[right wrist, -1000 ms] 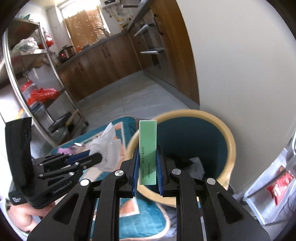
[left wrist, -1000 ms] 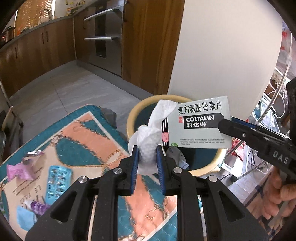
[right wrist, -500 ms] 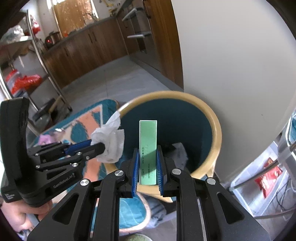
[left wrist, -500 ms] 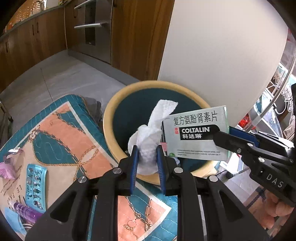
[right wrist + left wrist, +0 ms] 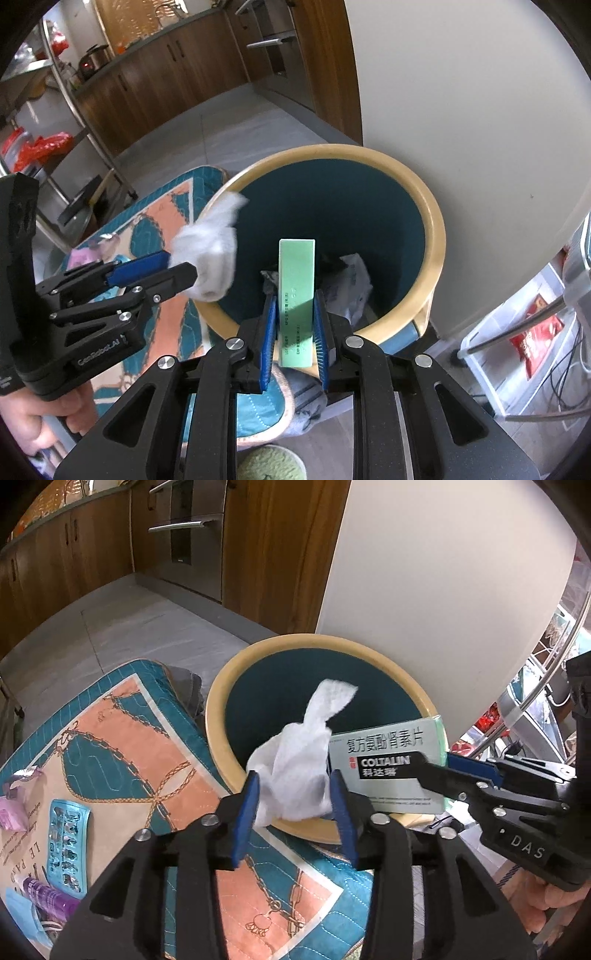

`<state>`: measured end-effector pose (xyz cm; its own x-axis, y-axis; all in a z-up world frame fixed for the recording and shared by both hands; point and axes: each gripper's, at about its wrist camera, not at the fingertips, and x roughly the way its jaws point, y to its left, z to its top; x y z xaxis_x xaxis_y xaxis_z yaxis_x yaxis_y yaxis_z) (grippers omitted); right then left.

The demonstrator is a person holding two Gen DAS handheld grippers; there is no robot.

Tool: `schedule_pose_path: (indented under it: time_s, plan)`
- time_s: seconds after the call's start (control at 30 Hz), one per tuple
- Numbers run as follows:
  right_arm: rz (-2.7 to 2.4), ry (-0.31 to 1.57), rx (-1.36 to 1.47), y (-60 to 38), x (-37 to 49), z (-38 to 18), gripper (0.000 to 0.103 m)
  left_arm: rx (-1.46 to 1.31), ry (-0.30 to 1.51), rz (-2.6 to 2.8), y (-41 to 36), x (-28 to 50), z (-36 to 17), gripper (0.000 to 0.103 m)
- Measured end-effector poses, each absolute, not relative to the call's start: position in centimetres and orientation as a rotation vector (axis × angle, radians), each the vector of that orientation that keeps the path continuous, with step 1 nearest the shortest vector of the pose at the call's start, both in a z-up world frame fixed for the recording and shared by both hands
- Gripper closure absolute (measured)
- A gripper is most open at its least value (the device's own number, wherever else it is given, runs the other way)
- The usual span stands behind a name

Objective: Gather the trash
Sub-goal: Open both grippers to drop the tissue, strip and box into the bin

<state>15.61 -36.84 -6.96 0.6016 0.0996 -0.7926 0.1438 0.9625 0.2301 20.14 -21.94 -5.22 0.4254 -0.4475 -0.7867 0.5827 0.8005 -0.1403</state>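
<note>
A round bin with a tan rim (image 5: 221, 716) and a teal inside stands against the white wall. My left gripper (image 5: 293, 786) hangs over its near rim, jaws opening, with a crumpled white tissue (image 5: 295, 771) loose between the blue pads. The right wrist view shows that tissue (image 5: 210, 258) blurred at the left gripper (image 5: 183, 266) tips. My right gripper (image 5: 293, 306) is shut on a pale green medicine box (image 5: 297, 269), upright over the bin rim (image 5: 436, 236). From the left wrist, the box (image 5: 384, 753) shows its printed face, with the right gripper (image 5: 432, 766) beside the tissue.
Crumpled paper (image 5: 351, 280) lies in the bin. A teal and orange quilted cloth (image 5: 110, 757) carries a blister pack (image 5: 66, 845), a purple tube (image 5: 48, 897) and a pink wrapper (image 5: 14, 808). A metal rack (image 5: 74, 110) stands left; a clear crate with a red packet (image 5: 535, 328) right.
Both grippers came down over the bin. The left jaws have spread apart and the tissue has loosened between them. The right gripper still grips the green box.
</note>
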Motion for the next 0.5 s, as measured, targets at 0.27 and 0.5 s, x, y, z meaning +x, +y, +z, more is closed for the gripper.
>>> schedule_pose_path:
  time_s: [0.27,0.5]
  plan:
    - [-0.030,0.904,0.306,-37.3,15.2,-6.6,0.076,0.159,0.900,-0.637,-21.6,20.3,-4.7,0.048]
    - [-0.015,0.887,0.319,-36.7,15.4,-6.3,0.070,0.156,0.872,-0.598,-19.7,19.9,-3.8,0.035]
